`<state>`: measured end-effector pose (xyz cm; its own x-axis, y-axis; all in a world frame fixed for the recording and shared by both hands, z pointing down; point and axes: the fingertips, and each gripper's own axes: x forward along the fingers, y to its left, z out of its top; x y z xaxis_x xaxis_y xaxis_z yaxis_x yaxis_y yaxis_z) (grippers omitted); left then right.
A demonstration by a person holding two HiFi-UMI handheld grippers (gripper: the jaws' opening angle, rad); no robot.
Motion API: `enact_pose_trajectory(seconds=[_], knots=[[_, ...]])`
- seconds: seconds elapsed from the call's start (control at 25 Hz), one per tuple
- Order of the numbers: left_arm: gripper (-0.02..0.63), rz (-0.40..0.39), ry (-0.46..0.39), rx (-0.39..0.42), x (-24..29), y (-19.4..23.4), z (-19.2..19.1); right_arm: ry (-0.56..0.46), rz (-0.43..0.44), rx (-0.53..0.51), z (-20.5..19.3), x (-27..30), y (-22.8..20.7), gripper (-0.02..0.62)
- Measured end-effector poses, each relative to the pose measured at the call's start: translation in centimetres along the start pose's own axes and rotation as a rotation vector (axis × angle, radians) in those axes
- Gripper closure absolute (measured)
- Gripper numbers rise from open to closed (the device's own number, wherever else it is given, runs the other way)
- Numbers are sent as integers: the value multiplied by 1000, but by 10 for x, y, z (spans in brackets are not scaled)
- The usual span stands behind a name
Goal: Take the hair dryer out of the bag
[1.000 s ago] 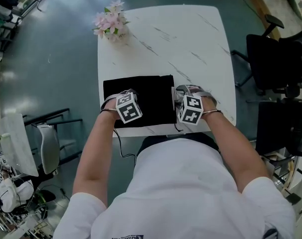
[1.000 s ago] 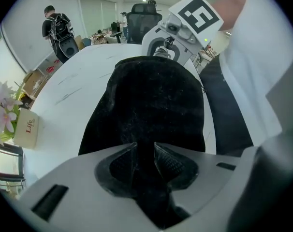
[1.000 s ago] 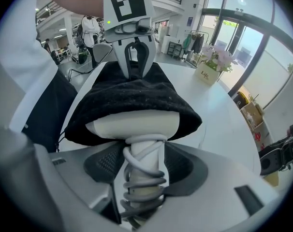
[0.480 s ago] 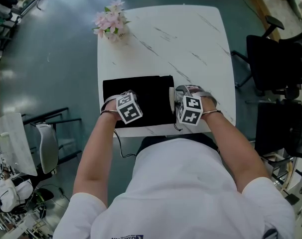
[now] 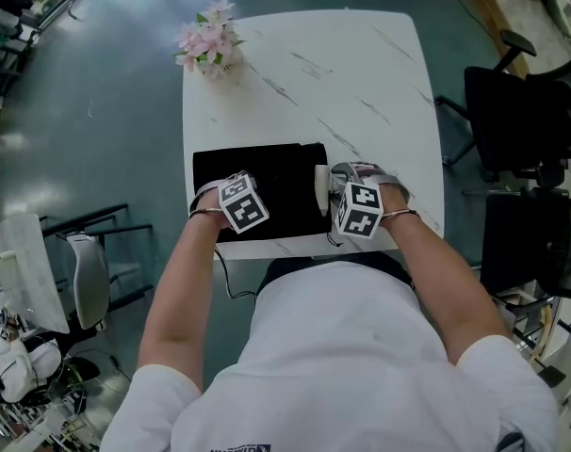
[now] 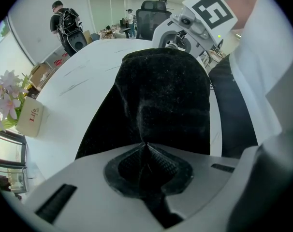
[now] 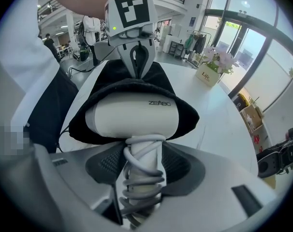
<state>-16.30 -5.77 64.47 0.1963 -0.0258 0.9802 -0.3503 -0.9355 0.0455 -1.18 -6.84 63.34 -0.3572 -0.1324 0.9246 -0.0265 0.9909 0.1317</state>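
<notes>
A black cloth bag (image 5: 271,191) lies flat near the front edge of the white marble table (image 5: 361,73). My left gripper (image 5: 231,185) is at the bag's left end, and its jaws have just closed shut on a pinch of the bag's fabric (image 6: 161,100). A white hair dryer (image 7: 132,117) pokes out of the bag's right-hand opening (image 5: 319,188). The right gripper (image 7: 142,161) has just been closing, and its pads now press on the dryer's cord-wrapped handle. The dryer's head is still partly inside the bag's mouth (image 7: 137,81).
A small box of pink flowers (image 5: 210,43) stands at the table's far left corner. Black office chairs (image 5: 521,111) stand to the right of the table and a grey chair (image 5: 88,281) to the left. A thin cable (image 5: 224,271) hangs off the table's front edge.
The bag has slid slightly to the left, so more of the white dryer shows at its right opening. Both hands stay where they were.
</notes>
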Motion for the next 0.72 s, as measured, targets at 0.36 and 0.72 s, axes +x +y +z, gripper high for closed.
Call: enact_pose_trajectory(seconds=[0.36, 0.72], knots=[[583, 28, 26, -13, -1, 7, -9, 1, 5, 10, -13, -5, -4, 362], [583, 45, 35, -22, 0, 6, -13, 5, -8, 40, -29, -12, -6, 364]])
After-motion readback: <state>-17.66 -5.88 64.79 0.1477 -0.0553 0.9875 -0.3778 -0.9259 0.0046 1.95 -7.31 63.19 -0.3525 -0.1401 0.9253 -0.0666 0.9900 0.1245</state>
